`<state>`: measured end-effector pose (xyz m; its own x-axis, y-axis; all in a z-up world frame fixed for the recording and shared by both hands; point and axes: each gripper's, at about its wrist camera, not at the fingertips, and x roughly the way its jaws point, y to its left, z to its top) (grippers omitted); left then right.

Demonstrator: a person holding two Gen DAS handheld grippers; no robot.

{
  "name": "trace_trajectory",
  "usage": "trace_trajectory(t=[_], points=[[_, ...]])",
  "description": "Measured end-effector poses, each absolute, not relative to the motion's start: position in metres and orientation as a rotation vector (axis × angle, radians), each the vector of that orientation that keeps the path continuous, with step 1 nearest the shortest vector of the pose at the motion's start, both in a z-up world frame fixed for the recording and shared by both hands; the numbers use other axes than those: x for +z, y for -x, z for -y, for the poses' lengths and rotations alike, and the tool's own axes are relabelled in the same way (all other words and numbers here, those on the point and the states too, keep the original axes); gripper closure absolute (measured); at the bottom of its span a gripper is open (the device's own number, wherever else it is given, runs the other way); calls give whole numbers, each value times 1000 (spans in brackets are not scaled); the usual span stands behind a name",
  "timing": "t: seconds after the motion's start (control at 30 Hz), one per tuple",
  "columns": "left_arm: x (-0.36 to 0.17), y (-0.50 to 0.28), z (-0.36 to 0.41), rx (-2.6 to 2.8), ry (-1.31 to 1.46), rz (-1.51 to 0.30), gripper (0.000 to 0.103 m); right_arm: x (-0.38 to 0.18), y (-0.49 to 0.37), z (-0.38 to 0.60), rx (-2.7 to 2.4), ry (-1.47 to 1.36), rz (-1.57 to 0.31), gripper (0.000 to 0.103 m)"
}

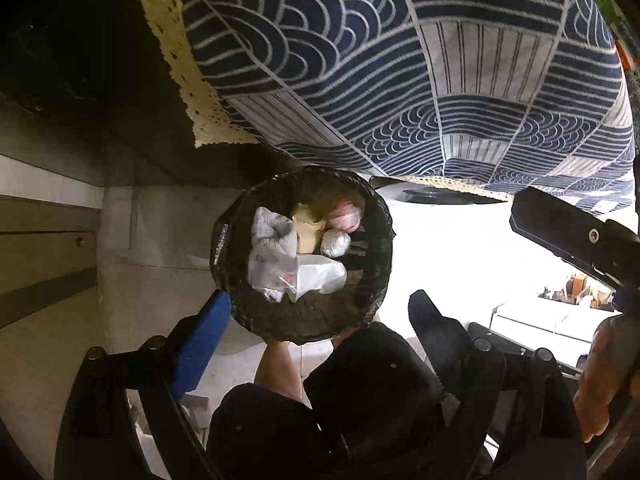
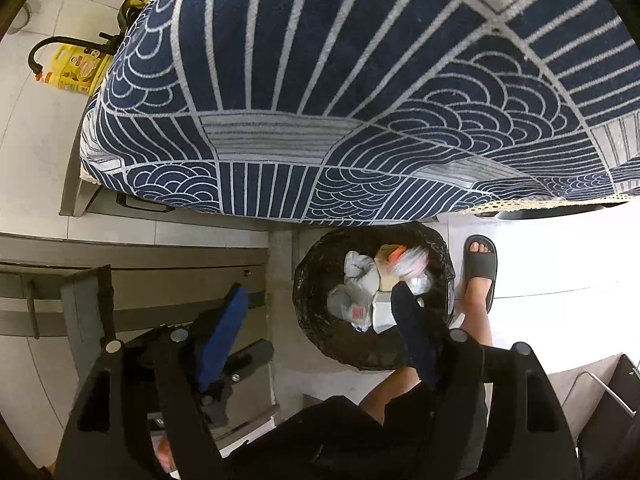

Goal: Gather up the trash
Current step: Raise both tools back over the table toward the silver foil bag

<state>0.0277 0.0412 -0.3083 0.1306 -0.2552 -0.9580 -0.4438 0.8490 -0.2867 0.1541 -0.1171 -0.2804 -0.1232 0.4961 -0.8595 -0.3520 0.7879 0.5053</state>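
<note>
Far left in the right wrist view, a yellow bottle stands on the pale floor beside a black curved pipe. Next comes the table draped in a blue-and-white wave-patterned cloth, its lace edge hanging over the side.

Just below the cloth's edge sits the bin — round, lined with a black bag, standing on the floor. The trash lies inside it: crumpled white wrappers, a tan piece, a pinkish bundle and a small silvery ball (the smaller bits are hard to make out).

The left gripper hangs over the bin with its jaws spread wide and nothing between them. The right gripper is likewise released — one blue pad left of the bin, the other finger over its rim, empty.

At the right, a bare foot in a dark slide sandal stands just beside the bin.
</note>
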Motion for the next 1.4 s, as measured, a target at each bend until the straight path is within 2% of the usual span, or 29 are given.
trace_trajectory(t=[0.37, 1.1, 1.13, 1.17, 1.3, 1.4], points=[[-291, -26, -49, 141, 607, -1431, 15, -267, -153, 124, 701, -136, -1513, 29], [-170, -41, -48, 32, 470, -1194, 15, -164, -151, 161, 648, -154, -1285, 26], [-162, -43, -47, 27, 463, -1179, 15, -158, -151, 164, 642, -159, -1268, 18], [-157, -43, -46, 23, 458, -1169, 15, -154, -150, 166, 638, -159, -1254, 15], [-130, -51, -43, -4, 424, -1120, 12, -128, -153, 176, 625, -169, -1185, 15], [-112, -60, -41, -17, 394, -1083, 11, -110, -160, 181, 621, -178, -1136, 8]])
